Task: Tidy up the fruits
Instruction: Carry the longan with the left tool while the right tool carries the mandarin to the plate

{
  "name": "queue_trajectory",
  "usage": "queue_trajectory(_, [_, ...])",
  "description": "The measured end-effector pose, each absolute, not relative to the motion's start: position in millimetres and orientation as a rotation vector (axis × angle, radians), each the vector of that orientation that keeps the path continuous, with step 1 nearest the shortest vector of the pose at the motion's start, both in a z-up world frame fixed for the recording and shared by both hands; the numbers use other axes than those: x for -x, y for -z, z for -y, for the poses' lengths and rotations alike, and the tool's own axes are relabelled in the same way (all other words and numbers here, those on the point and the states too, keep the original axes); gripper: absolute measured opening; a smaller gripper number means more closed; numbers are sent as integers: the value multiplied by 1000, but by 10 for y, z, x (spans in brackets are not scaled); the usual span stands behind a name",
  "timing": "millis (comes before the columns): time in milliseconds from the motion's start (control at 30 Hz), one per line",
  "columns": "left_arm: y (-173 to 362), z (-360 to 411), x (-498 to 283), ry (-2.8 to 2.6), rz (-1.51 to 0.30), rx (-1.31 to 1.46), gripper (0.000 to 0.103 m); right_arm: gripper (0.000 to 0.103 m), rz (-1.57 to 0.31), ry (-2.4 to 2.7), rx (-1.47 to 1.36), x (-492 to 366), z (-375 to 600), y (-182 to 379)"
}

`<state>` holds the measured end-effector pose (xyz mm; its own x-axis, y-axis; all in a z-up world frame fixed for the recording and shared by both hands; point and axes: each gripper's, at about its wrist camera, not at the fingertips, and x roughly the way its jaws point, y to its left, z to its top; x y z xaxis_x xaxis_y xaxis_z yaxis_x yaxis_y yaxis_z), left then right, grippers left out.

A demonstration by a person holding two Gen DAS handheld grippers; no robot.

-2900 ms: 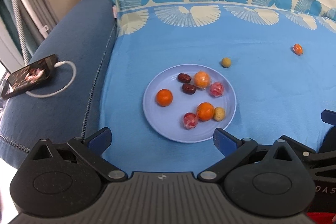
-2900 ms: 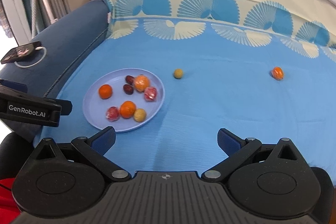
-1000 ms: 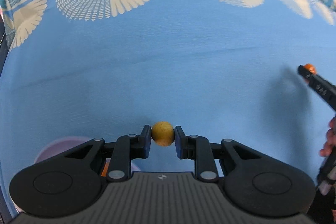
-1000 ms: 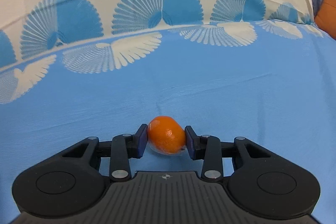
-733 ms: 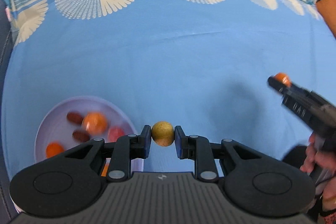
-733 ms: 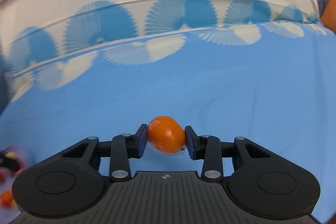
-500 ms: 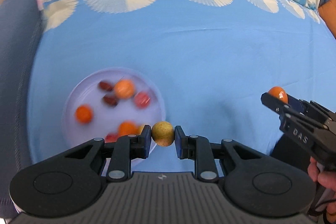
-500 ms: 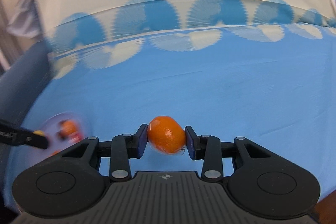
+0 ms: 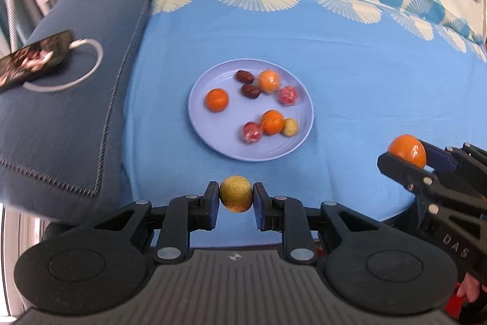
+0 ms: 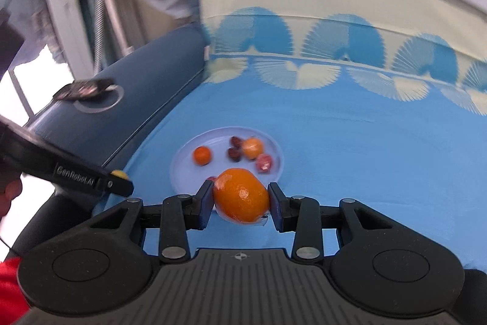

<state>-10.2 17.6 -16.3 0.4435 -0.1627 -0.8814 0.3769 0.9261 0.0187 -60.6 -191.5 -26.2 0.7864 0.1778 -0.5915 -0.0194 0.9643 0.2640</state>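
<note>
Left wrist view: left gripper [image 9: 236, 198] clamped on yellow-green fruit [image 9: 236, 193], now swung back; plate [image 9: 213, 139] centre frame, ahead.

Right wrist view: right gripper [image 10: 240, 203] pinching orange [image 10: 241, 194], plate [image 10: 179, 163] back mid-frame. Both strays collected; drop-off next, likely.

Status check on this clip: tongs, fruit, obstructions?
Left tongs shut on yellow fruit. Right tongs shut on orange. Plate ahead, eight fruits aboard. Path clear.

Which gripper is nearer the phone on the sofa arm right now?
Left. The left gripper, holding the yellow fruit, sits closer to the phone; the right gripper is farther off, beyond the plate.
</note>
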Motion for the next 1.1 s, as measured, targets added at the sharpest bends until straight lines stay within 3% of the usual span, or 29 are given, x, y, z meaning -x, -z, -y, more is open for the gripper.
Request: queue_trajectory(1100, [168, -361, 216, 333, -1036, -192, 26, 40, -667, -123, -186, 741, 1678, 161])
